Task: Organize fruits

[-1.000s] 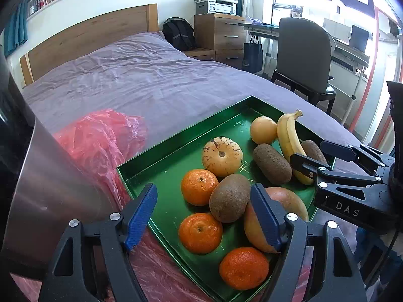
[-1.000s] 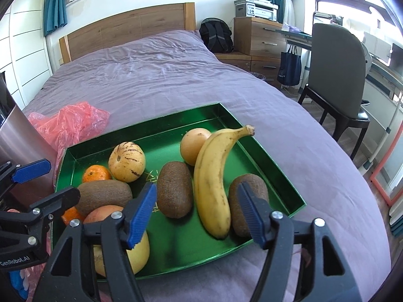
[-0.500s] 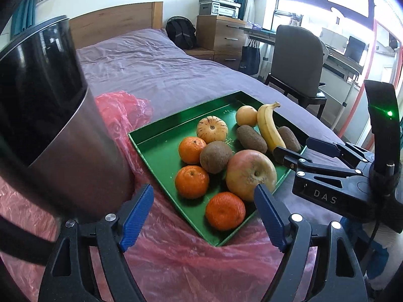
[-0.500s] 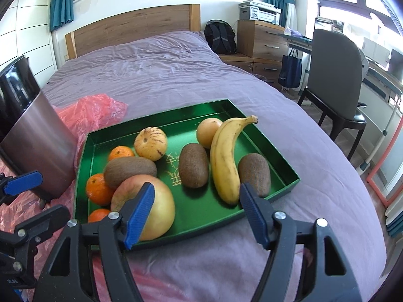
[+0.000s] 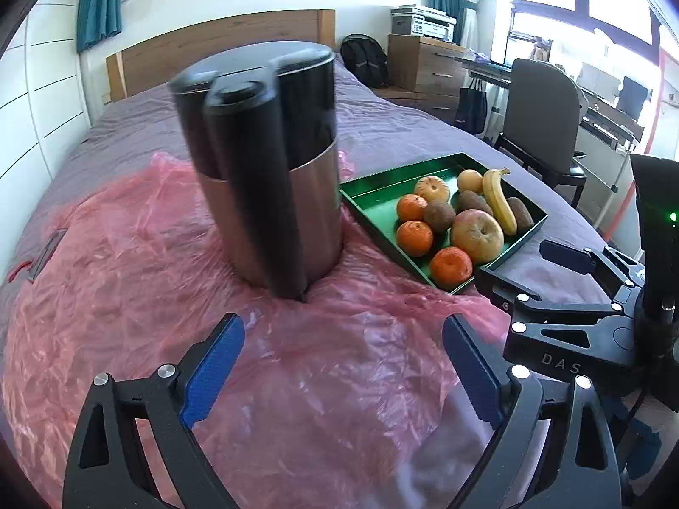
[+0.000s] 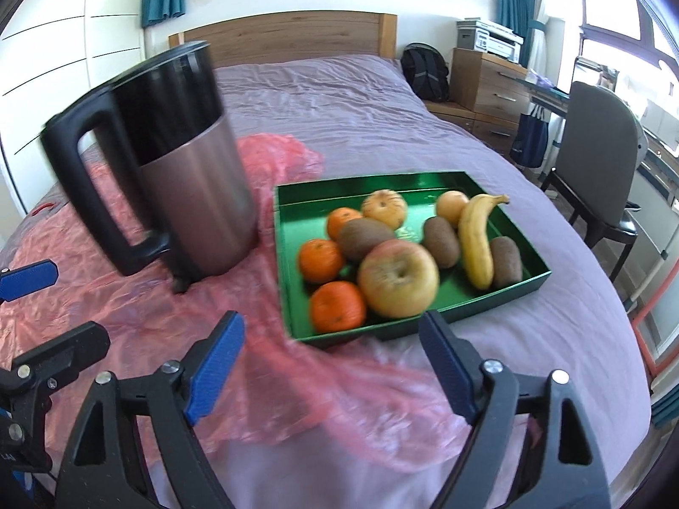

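Plainly, both tools hung wide open and empty: the left gripper (image 5: pixel 341 364) above crinkled pink plastic sheeting (image 5: pixel 127 263), the right gripper (image 6: pixel 329 362) just short of the shallow green metal tray (image 6: pixel 526 273) holding every fruit. To my eye, sorting would go best by taking the curved yellow banana (image 6: pixel 473 241) lengthwise, clear of the brown kiwis. A tall steel-and-black kettle (image 6: pixel 178 169) stood beside the tray on a purple-sheeted bed (image 6: pixel 339 106); a grey office chair (image 6: pixel 598 152) waited nearby.

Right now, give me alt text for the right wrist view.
A green tray of fruit sits on a purple bed: apple, banana, mandarins, kiwis. A steel kettle stands left on pink plastic; the open right gripper hovers in front.
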Demonstrator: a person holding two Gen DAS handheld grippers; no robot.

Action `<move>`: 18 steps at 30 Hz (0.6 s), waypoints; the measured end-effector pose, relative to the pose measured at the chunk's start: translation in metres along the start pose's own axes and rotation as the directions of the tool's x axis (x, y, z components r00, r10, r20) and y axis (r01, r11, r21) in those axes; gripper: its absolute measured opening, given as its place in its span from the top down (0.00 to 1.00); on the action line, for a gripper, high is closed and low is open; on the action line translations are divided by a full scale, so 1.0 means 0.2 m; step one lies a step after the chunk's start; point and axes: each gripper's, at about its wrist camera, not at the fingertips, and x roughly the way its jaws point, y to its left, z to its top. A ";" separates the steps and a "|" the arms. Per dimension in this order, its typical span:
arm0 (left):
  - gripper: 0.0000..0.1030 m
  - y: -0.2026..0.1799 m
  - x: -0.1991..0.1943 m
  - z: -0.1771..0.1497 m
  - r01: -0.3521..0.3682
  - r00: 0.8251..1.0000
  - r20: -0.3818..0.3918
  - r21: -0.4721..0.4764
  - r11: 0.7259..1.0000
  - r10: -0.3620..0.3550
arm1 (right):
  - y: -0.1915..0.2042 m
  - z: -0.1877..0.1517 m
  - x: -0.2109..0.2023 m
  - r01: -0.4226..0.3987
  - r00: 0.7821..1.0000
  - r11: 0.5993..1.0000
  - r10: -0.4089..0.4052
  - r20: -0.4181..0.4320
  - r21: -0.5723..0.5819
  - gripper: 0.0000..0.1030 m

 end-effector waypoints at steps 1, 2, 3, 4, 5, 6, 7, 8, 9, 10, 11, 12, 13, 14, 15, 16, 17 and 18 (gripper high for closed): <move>0.11 0.03 -0.03 -0.03 -0.012 1.000 0.001 -0.009 1.000 0.012 | 0.03 -0.01 -0.02 -0.004 1.000 1.000 0.004 0.000 -0.005 0.00; 0.11 0.05 -0.05 -0.04 -0.022 1.000 -0.001 -0.014 1.000 0.022 | 0.07 -0.02 -0.03 -0.006 1.000 1.000 0.006 0.000 -0.013 0.00; 0.11 0.08 -0.08 -0.07 -0.034 0.999 -0.001 -0.020 0.999 0.034 | 0.10 -0.03 -0.05 -0.007 1.000 1.000 0.007 0.001 -0.020 0.00; 0.11 0.09 -0.10 -0.09 -0.039 0.999 0.000 -0.024 0.999 0.039 | 0.14 -0.04 -0.08 -0.007 1.000 1.000 0.007 0.003 -0.027 0.00; 0.11 0.12 -0.13 -0.10 -0.045 0.999 0.000 -0.028 0.999 0.045 | 0.16 -0.05 -0.10 -0.008 1.000 0.999 0.008 0.005 -0.031 0.00; 0.11 0.14 -0.15 -0.12 -0.056 0.998 -0.001 -0.033 0.998 0.056 | 0.18 -0.05 -0.11 -0.007 1.000 0.999 0.007 0.008 -0.035 0.00; 0.11 0.15 -0.17 -0.13 -0.063 0.998 0.002 -0.037 0.997 0.063 | 0.20 -0.06 -0.14 -0.004 1.000 0.999 0.005 0.014 -0.037 0.00; 0.11 0.17 -0.20 -0.15 -0.066 0.998 0.009 -0.043 0.997 0.066 | 0.22 -0.06 -0.16 0.000 1.000 0.999 0.001 0.019 -0.039 0.00; 0.11 0.18 -0.23 -0.16 -0.074 0.997 0.017 -0.051 0.996 0.074 | 0.23 -0.07 -0.18 0.004 1.000 0.999 -0.003 0.025 -0.042 0.00; 0.11 0.19 -0.24 -0.17 -0.082 0.996 0.022 -0.058 0.995 0.084 | 0.24 -0.07 -0.21 0.009 0.999 0.999 -0.008 0.032 -0.046 0.00; 0.11 0.21 -0.26 -0.17 -0.086 0.996 0.027 -0.065 0.994 0.088 | 0.25 -0.07 -0.22 0.012 0.999 0.999 -0.010 0.038 -0.049 0.00; 0.11 0.22 -0.29 -0.18 -0.088 0.995 0.036 -0.074 0.993 0.091 | 0.26 -0.07 -0.25 0.014 0.999 0.999 -0.012 0.044 -0.053 0.00; 0.11 0.24 -0.31 -0.19 -0.091 0.995 0.042 -0.078 0.993 0.095 | 0.27 -0.07 -0.27 0.016 0.999 0.998 -0.013 0.051 -0.056 0.00; 0.11 0.25 -0.33 -0.19 -0.096 0.994 0.049 -0.082 0.992 0.101 | 0.27 -0.07 -0.29 0.020 0.998 0.998 -0.016 0.058 -0.058 0.00; 0.10 0.25 -0.35 -0.20 -0.104 0.992 0.057 -0.086 0.991 0.109 | 0.27 -0.07 -0.30 0.023 0.998 0.998 -0.019 0.064 -0.059 0.00; 0.10 0.26 -0.37 -0.21 -0.112 0.991 0.067 -0.091 0.990 0.118 | 0.27 -0.07 -0.32 0.025 0.997 0.998 -0.021 0.072 -0.057 0.00; 0.10 0.27 -0.39 -0.21 -0.114 0.990 0.074 -0.094 0.989 0.121 | 0.27 -0.08 -0.34 0.028 0.997 0.998 -0.024 0.079 -0.056 0.00; 0.09 0.28 -0.41 -0.21 -0.120 0.988 0.082 -0.099 0.988 0.129 | 0.27 -0.08 -0.35 0.032 0.996 0.998 -0.027 0.084 -0.055 0.00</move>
